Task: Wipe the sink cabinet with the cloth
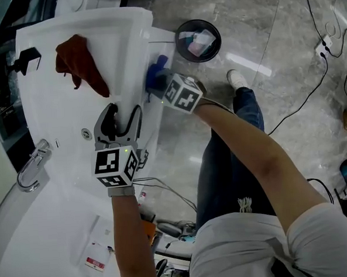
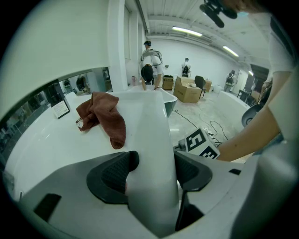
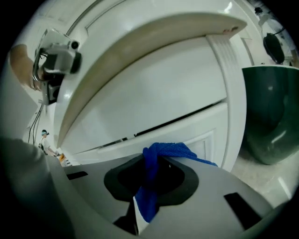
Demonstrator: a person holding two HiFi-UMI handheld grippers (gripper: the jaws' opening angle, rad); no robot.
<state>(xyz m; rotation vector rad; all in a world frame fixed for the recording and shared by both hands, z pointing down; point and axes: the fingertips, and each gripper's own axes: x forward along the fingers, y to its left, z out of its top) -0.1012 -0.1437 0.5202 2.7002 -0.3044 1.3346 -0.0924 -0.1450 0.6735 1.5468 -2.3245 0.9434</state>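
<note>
No readable text, brands, numbers or signs

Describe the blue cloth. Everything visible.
The blue cloth is a bright blue, ribbed-looking fabric, twisted into a rope-like bunch. The right claw is shut on it, one end hanging back between the jaws, the rest bulging out in front. It sits close to the white sink cabinet front, below the countertop edge; contact with the panel cannot be told.
</note>
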